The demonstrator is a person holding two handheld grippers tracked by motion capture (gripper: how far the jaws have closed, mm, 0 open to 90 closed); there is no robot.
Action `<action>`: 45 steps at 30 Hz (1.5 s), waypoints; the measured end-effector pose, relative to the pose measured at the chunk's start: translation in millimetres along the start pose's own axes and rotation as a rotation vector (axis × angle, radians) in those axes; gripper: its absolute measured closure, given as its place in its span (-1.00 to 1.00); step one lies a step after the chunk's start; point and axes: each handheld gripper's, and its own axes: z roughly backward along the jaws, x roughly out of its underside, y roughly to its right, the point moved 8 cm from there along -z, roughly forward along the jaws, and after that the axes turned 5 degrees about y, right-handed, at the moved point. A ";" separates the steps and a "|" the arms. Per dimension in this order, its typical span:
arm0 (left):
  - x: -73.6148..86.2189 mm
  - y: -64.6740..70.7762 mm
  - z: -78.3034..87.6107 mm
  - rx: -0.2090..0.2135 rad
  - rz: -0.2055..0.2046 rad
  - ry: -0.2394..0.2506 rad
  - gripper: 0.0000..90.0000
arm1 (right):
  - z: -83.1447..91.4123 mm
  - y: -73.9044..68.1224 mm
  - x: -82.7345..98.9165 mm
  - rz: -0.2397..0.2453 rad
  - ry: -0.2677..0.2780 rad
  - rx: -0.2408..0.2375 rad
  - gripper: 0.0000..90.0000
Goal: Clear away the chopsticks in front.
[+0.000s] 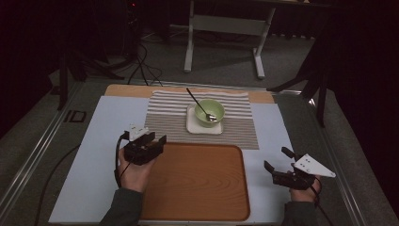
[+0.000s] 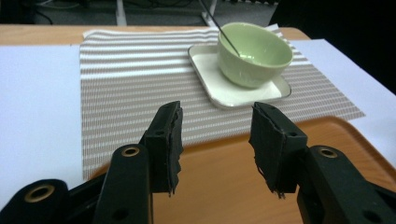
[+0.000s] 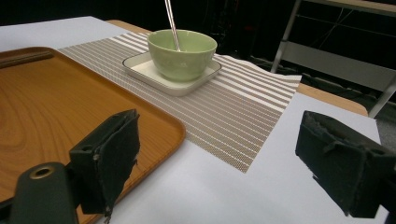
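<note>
Dark room, a white table frame standing behind. Table under pale sheet (image 1: 94, 155); wooden tray (image 1: 197, 183) nearest the person; striped mat (image 1: 164, 115) beyond it. On the mat, white square plate (image 1: 192, 126) bearing green bowl (image 1: 210, 113); spoon (image 1: 197, 104) inside, handle slanting up and away leftward. Left gripper (image 1: 149, 137), over the tray's far-left corner, empty, jaws parted; right gripper (image 1: 277, 162), right of the tray, empty, jaws wide.

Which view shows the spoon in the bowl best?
The high view: the whole spoon shows, its head in the bowl and its handle leaning out. The left gripper view and the right gripper view show just part of the handle.
</note>
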 end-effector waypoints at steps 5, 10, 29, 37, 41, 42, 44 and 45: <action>-12.1 1.8 -9.5 0.008 -0.020 0.004 0.19 | 0.1 0.2 -0.1 -0.002 0.001 0.000 -0.71; -21.0 1.9 -18.5 0.022 -0.019 0.013 0.18 | 0.1 0.2 0.0 -0.003 0.001 0.001 -0.71; -40.9 -14.2 -61.9 0.007 -0.005 0.012 0.13 | -0.1 0.6 0.1 -0.004 0.002 0.000 -0.71; -44.4 -15.8 -80.1 -0.006 -0.039 -0.014 0.12 | 0.3 1.3 0.1 -0.006 0.003 0.003 -0.71; -45.1 -17.8 -89.1 -0.011 -0.054 -0.028 0.11 | 0.4 1.4 0.0 -0.006 0.004 0.003 -0.71; -45.3 -18.3 -91.0 -0.012 -0.061 -0.031 0.10 | 0.4 1.4 0.0 -0.006 0.003 0.003 -0.71; -45.9 -19.0 -94.3 -0.009 -0.063 -0.026 0.09 | 0.4 1.3 0.0 -0.006 0.003 0.003 -0.71; -46.1 -19.5 -96.2 -0.007 -0.064 -0.024 0.09 | 0.4 1.4 0.1 -0.006 0.003 0.002 -0.71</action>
